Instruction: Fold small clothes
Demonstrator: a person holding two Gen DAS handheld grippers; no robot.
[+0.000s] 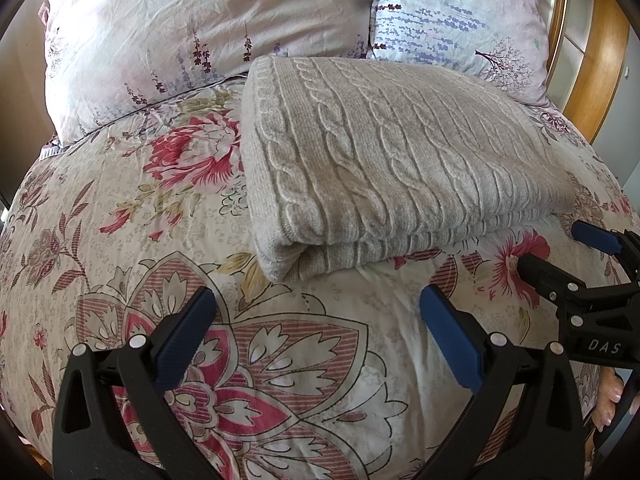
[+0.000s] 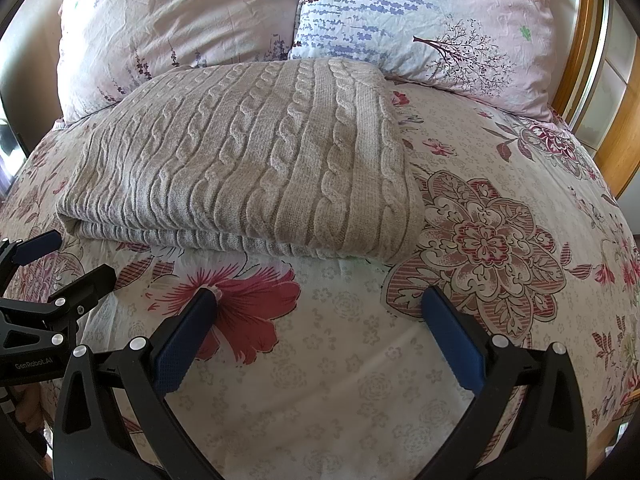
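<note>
Here, folded knit sweater point(image 1: 384, 160) on floral duvet point(image 1: 120, 240), left claw point(image 1: 316, 312) wide — right claw point(image 2: 320, 312) wide, "DAS", "GenRobot.AI" lettering.

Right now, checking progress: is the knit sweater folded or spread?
Folded: the knit sweater lies as a compact rectangle, stacked layers showing along its near edge, on the floral bedcover.

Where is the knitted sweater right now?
The folded sweater lies on the floral duvet just below the two pillows, right of centre in the left wrist view and left of centre in the right; neither gripper touches it.
</note>
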